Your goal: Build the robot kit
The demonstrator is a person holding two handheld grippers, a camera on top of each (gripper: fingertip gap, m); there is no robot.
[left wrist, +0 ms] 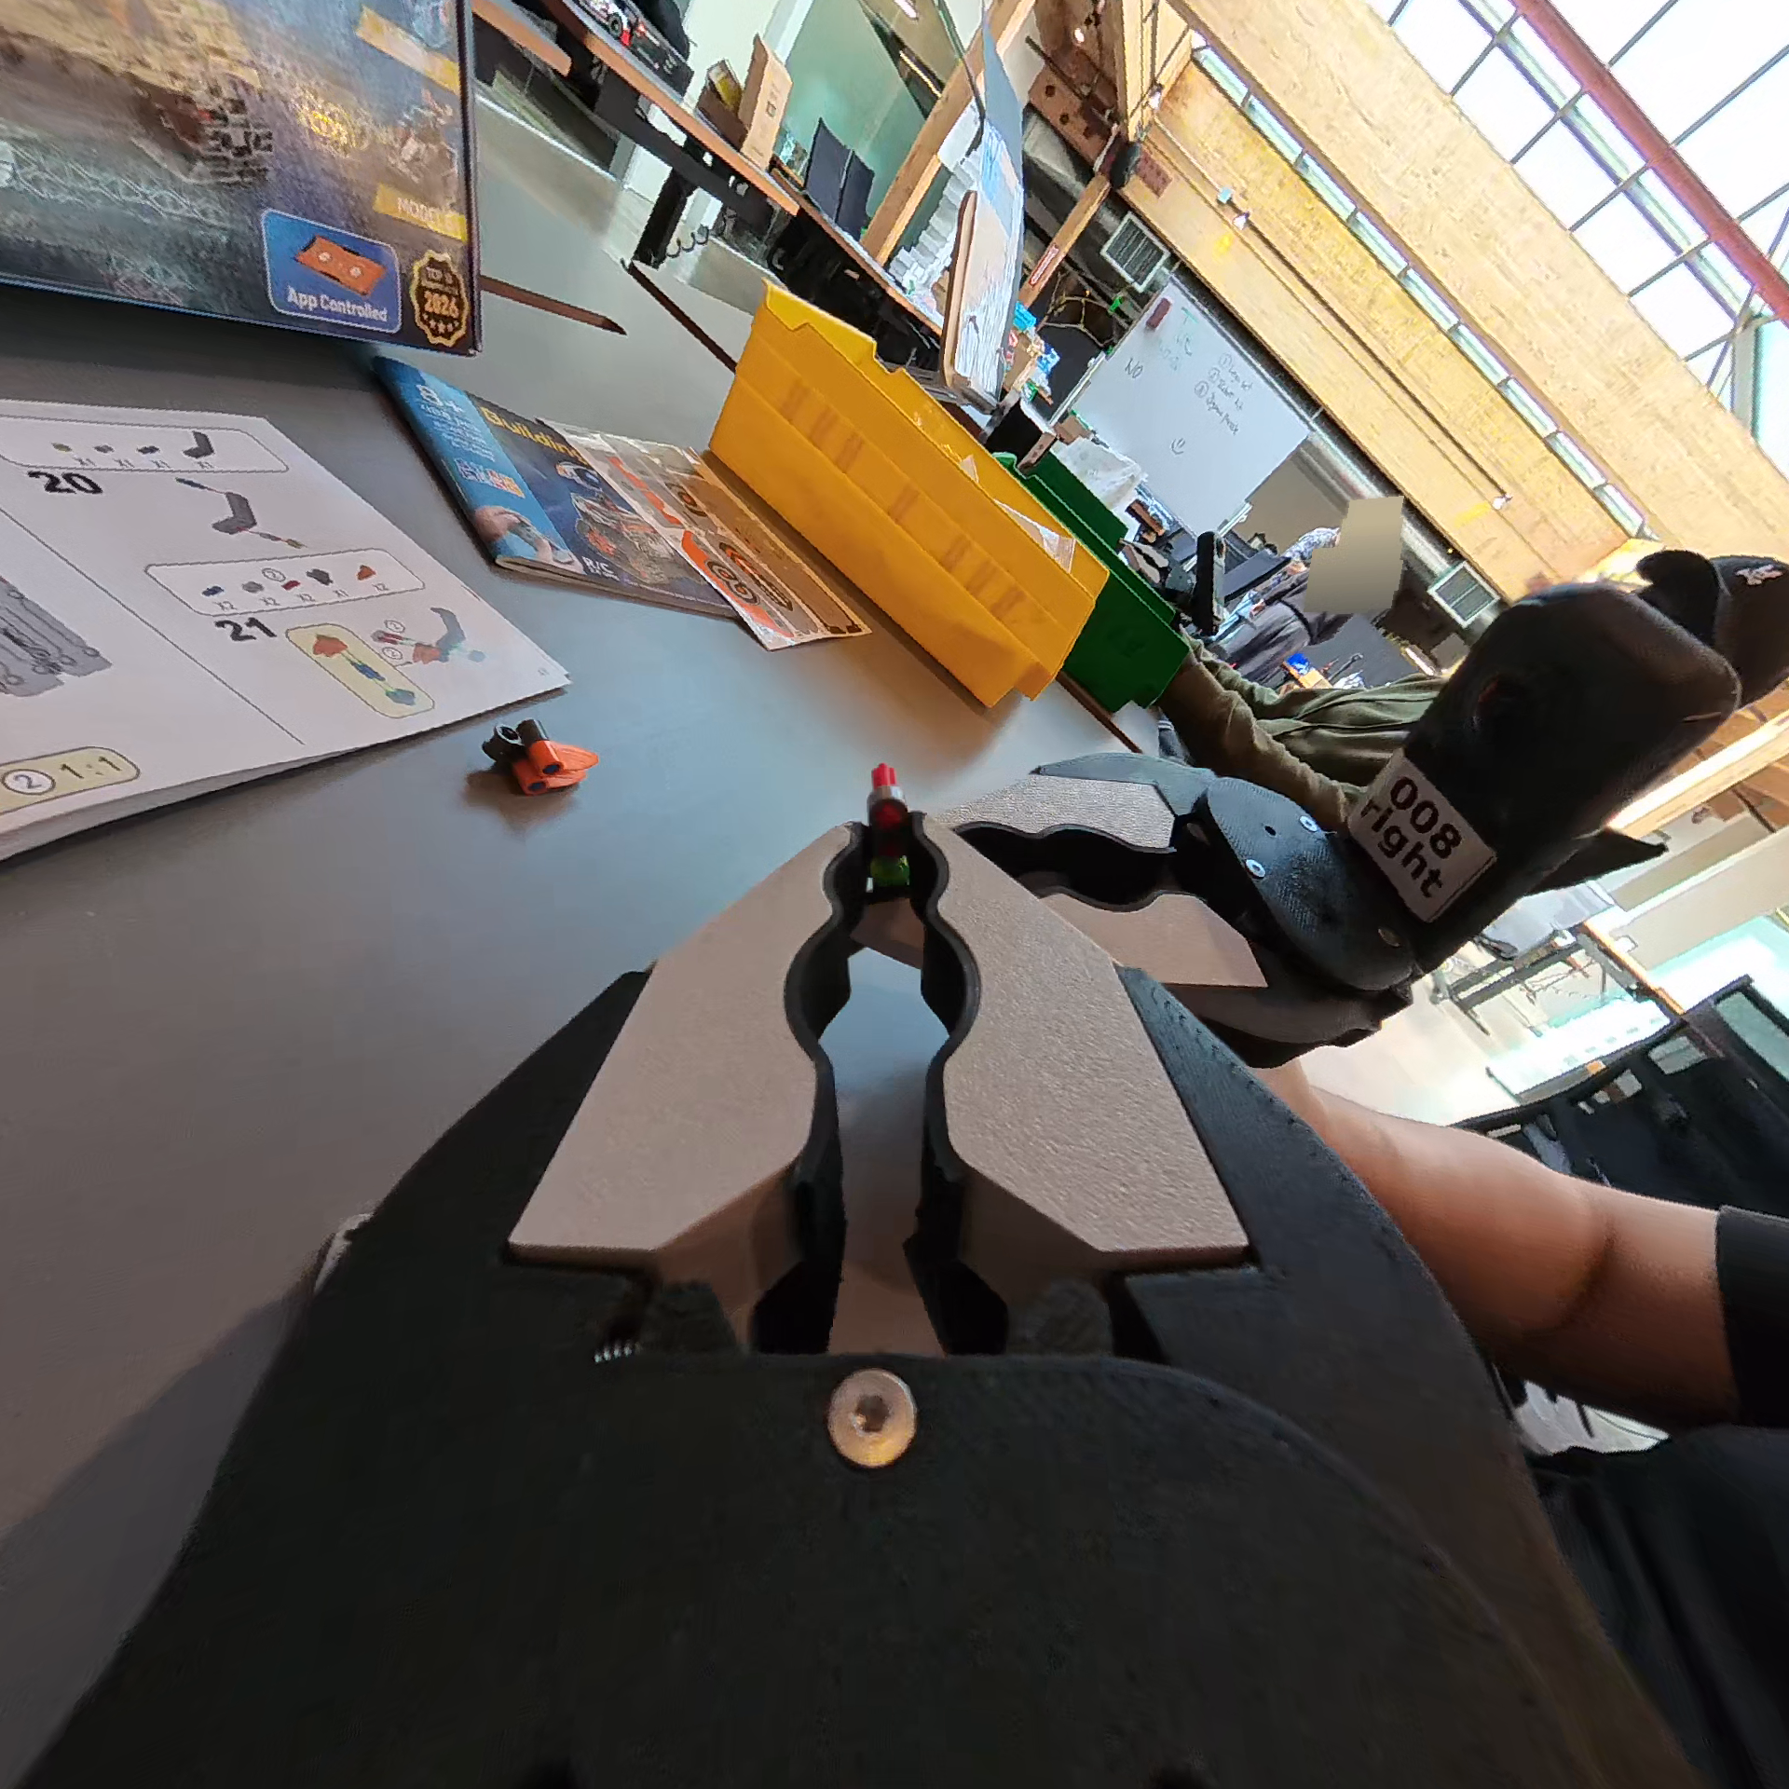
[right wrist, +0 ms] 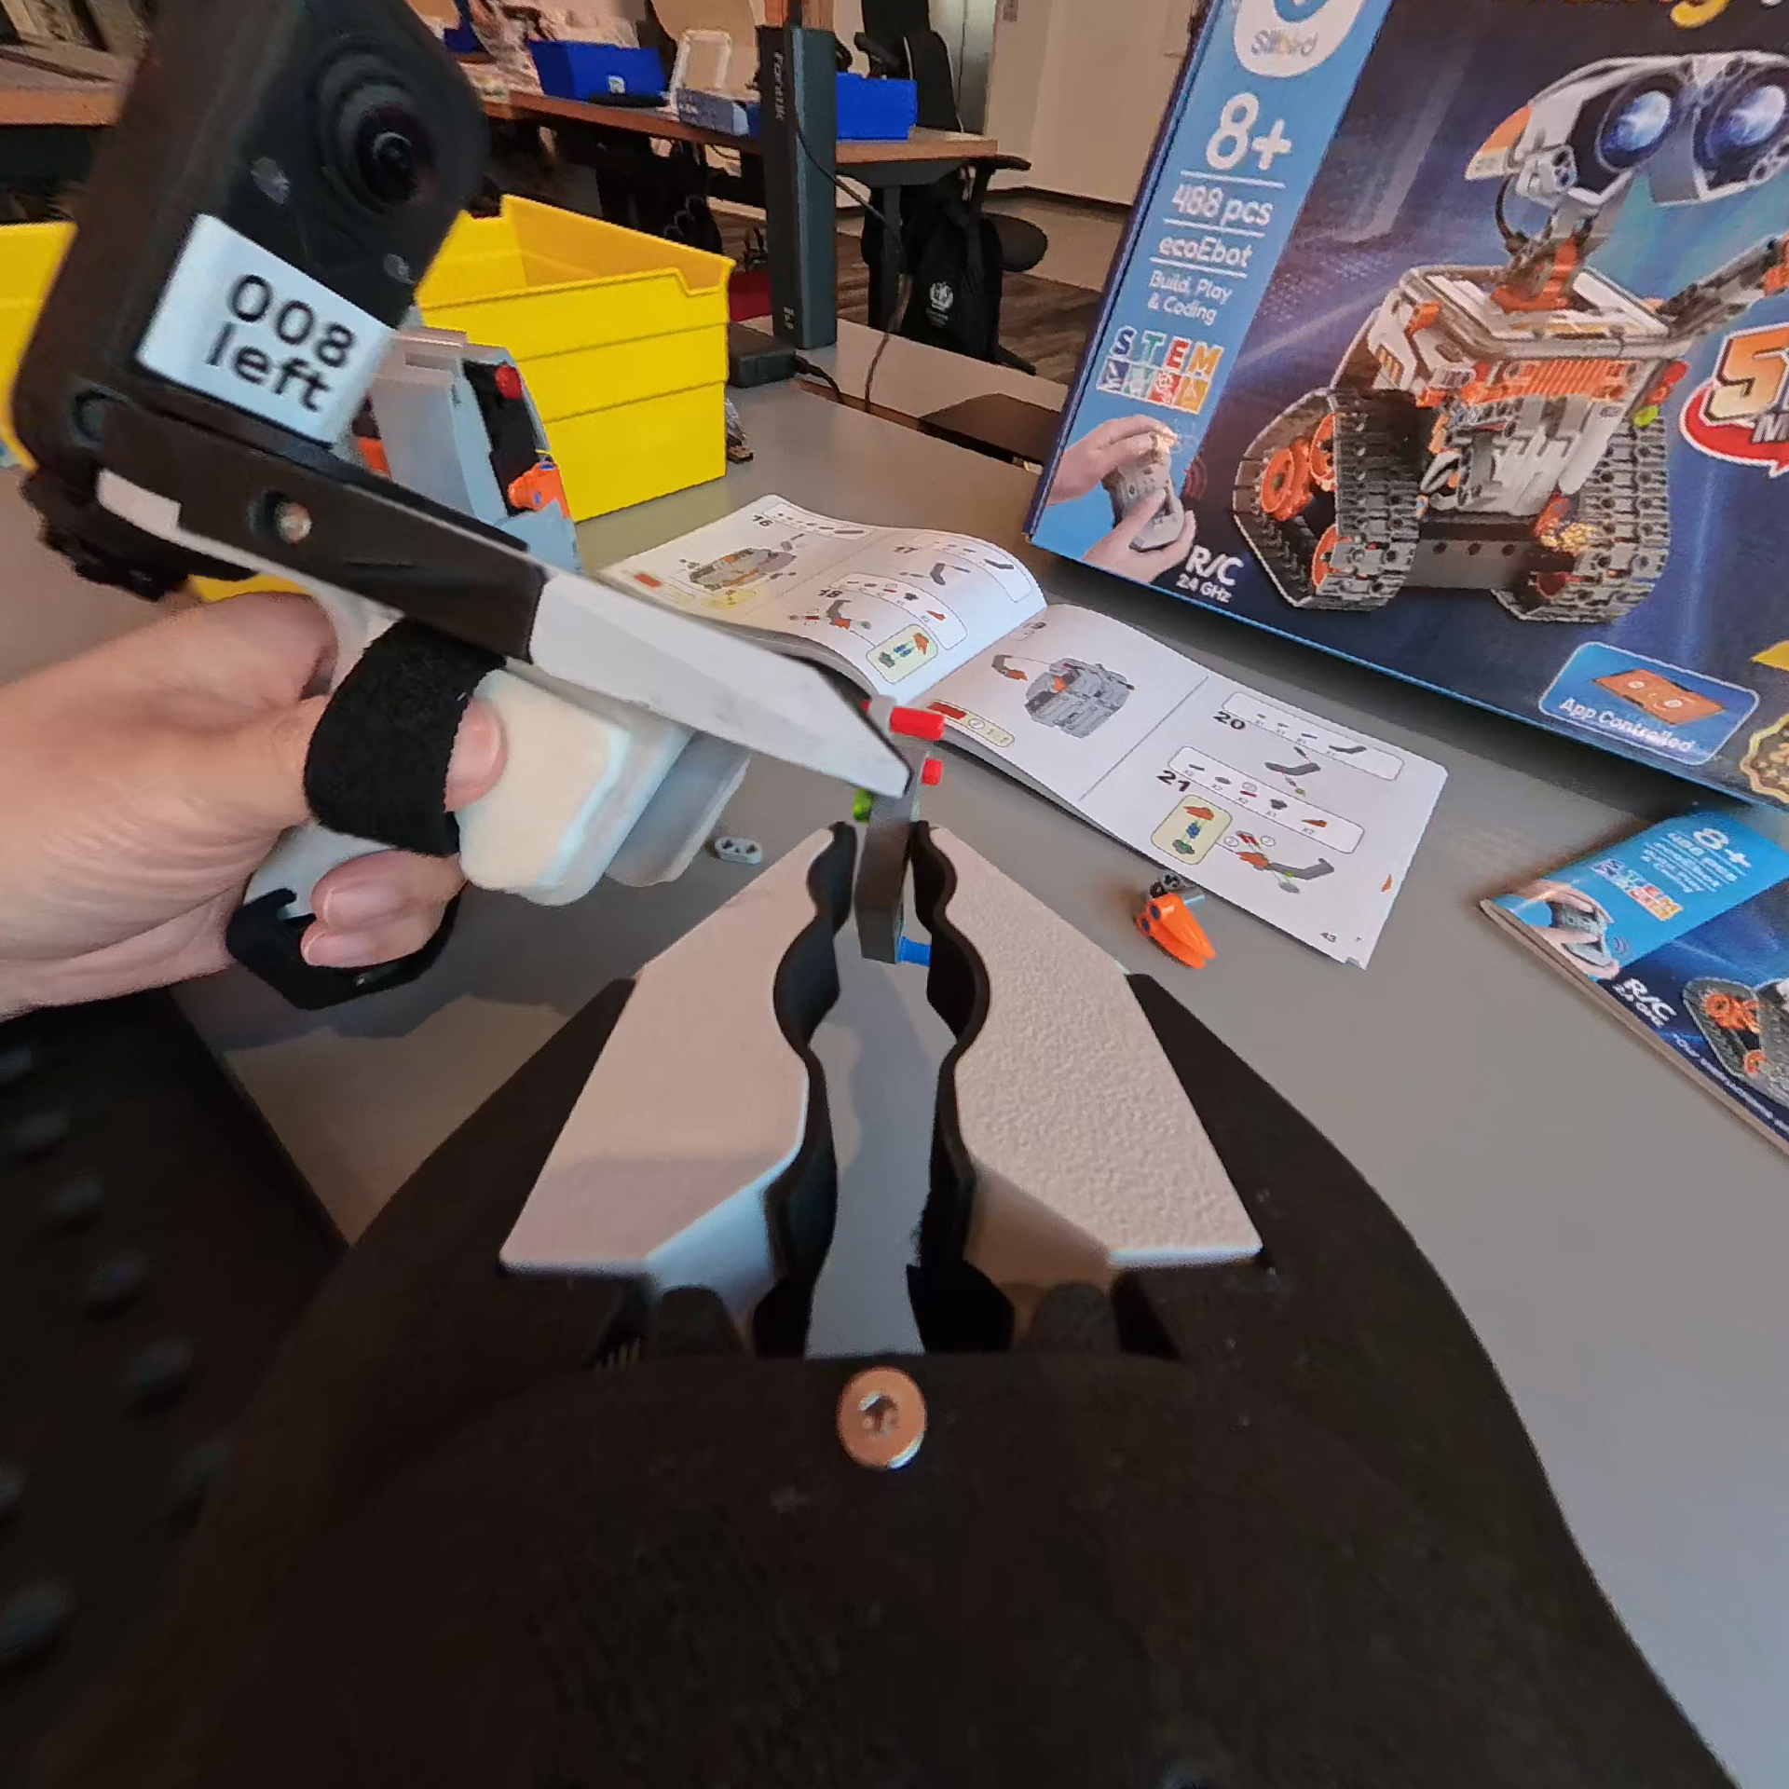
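The grey table point(right wrist: 1452, 1210) spreads under both grippers. Far ahead and to the right of the right gripper point(right wrist: 883, 852) stands a big blue box point(right wrist: 1452, 339) printed with a tracked toy robot. Ahead and to its left sits a yellow bin point(right wrist: 620, 358); in the left wrist view a green bin point(left wrist: 1113, 600) lies just behind the yellow one. An open manual point(right wrist: 1113, 716) lies flat on the table just beyond the right gripper's tips, and a closed blue booklet point(right wrist: 1665, 968) lies off to its right.

The right gripper is closed narrow on a small grey beam point(right wrist: 886, 891), which stands upright between its tips. The beam is flat and dark grey, with a blue pin poking from its lower end, a green stud near its upper left and red pins at the top. The left gripper point(left wrist: 886, 852), coming in from the left and held by a hand point(right wrist: 145, 774), is also closed narrow, pinching the upper end of the same beam, where the red pins show just past its tips. So the beam hangs above the table, gripped from two sides.

An orange-and-black piece point(right wrist: 1176, 924) lies on the table just right of the right gripper's tips, beside the manual's near edge. A tiny grey link point(right wrist: 738, 850) lies just left of those tips.
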